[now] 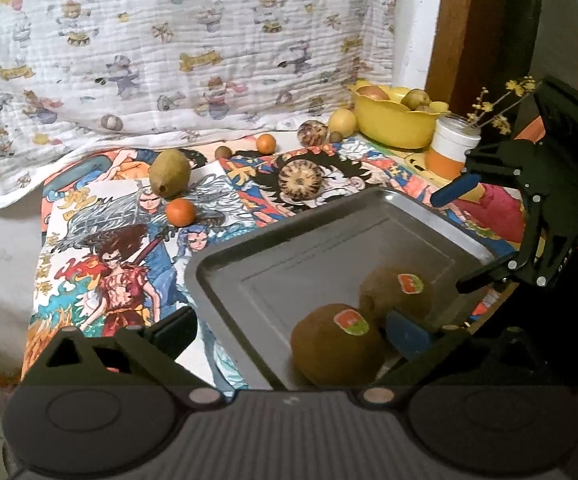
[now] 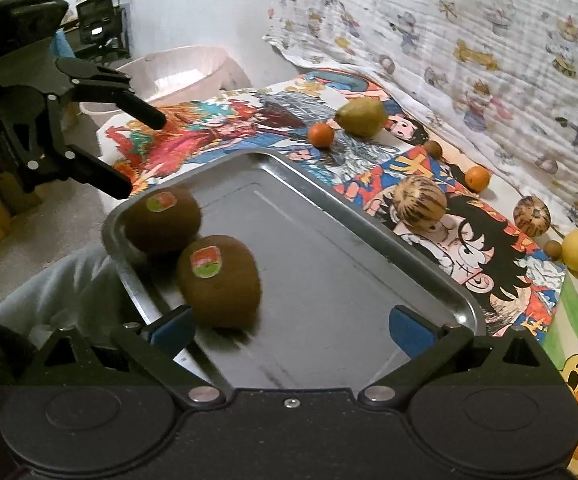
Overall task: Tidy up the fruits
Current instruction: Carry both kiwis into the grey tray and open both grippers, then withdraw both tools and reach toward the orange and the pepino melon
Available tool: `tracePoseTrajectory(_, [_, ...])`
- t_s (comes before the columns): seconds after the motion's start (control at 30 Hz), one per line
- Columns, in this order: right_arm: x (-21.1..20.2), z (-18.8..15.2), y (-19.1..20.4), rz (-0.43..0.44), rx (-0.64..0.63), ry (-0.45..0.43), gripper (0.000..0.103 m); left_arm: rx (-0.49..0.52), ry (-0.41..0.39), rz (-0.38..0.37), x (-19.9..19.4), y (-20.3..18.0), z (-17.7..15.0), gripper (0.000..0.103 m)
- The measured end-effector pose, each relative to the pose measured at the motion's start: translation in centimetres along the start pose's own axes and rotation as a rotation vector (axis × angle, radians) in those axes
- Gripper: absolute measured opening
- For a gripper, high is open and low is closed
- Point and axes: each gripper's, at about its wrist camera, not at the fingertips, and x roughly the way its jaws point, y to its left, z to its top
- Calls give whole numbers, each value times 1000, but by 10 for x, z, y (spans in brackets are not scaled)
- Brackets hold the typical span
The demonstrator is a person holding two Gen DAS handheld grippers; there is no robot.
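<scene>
Two brown fuzzy kiwis lie touching each other inside the shallow grey metal tray (image 2: 369, 240), near one of its corners. Each carries a small oval sticker, red above and green below; the print on them is too small to read. In the right wrist view the nearer kiwi (image 2: 219, 282) sits just beside the left blue pad of the right claw (image 2: 289, 326), whose jaws stand wide with nothing pressed between them. The farther kiwi (image 2: 163, 220) lies against the tray's rim, below the left claw (image 2: 145, 154), also spread wide and empty.

In the left wrist view the same pair shows: one kiwi (image 1: 335, 344) between the spread fingers of the left claw (image 1: 289, 334), untouched by the pads, the other kiwi (image 1: 395, 292) partly behind the right-hand blue pad. The right claw (image 1: 459, 240) hangs over the tray's far rim. White letters on its black body are cut off and unreadable.

Most of the tray floor is bare. Beyond it, on the comic-print cloth (image 1: 101, 248) covering the surface, the loose fruit lies well apart: a green-brown pear (image 1: 169, 178), a small orange citrus (image 1: 181, 212) and a striped round melon (image 1: 301, 180). A yellow plastic bowl (image 1: 393, 120) of fruit stands at the back, beside a white and orange jar (image 1: 451, 146) with dried yellow flowers. The cloth's characters cannot be made out.
</scene>
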Motion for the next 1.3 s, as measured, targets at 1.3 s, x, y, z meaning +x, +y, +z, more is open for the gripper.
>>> tracePoseTrajectory(1.3, [122,72,-98,-198,266,-40,97,-200,13,176,142,94,67,102])
